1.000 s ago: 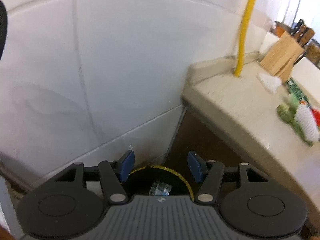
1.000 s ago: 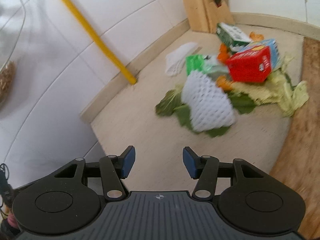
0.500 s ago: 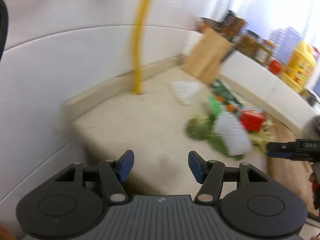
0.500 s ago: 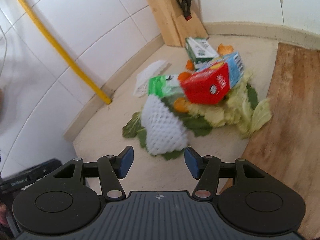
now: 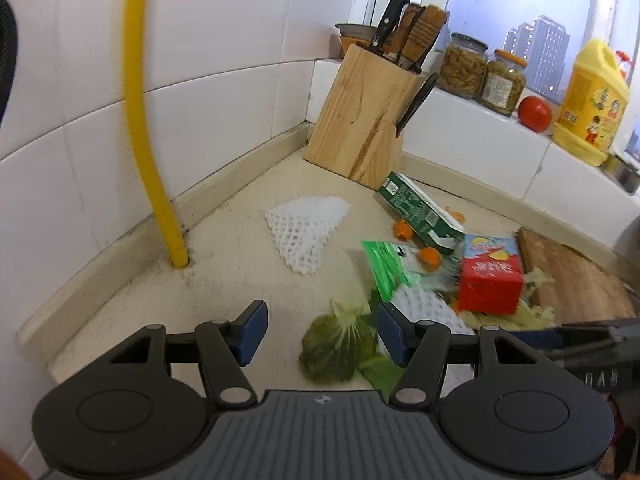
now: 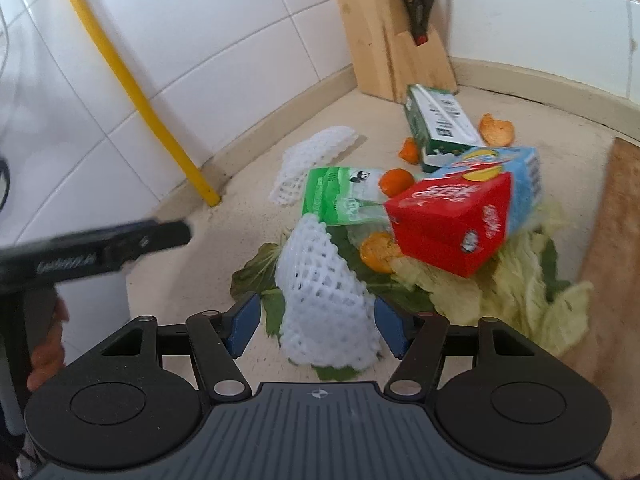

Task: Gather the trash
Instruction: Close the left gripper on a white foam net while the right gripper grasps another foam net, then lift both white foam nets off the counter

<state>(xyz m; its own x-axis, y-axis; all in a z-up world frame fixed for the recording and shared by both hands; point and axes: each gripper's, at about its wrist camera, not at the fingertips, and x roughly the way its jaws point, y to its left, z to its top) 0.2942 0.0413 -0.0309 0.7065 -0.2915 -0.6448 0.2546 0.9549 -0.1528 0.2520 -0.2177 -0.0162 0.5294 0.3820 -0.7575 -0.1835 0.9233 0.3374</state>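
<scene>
The jaws of the right gripper (image 6: 316,326) are spread wide, and nothing is pinched yet. A white foam net (image 6: 326,300) is seen lying right between them, on top of green leaves (image 6: 256,272). The jaws of the left gripper (image 5: 318,332) are spread too and hold nothing. A dark green leaf (image 5: 336,344) is seen just past them, near the edge of the worktop (image 5: 224,280).

The trash is piled on the worktop, in front of the jaws. A red box (image 6: 452,224) is leaned on pale cabbage leaves (image 6: 516,288). A green bag (image 6: 340,196) and bits of orange peel (image 6: 378,252) are beside it. A green carton (image 6: 440,128) and a second foam net (image 6: 312,160) are lying further back, near the knife block (image 6: 392,36) and the yellow pipe (image 6: 136,88).

The step in hand looks like the pick-up of the near foam net. Next, the right jaws need to be pressed together on the net, softly, since it looks light and squashy. The leaves under it may be lifted by mistake. Most of the trash is not collected yet.
</scene>
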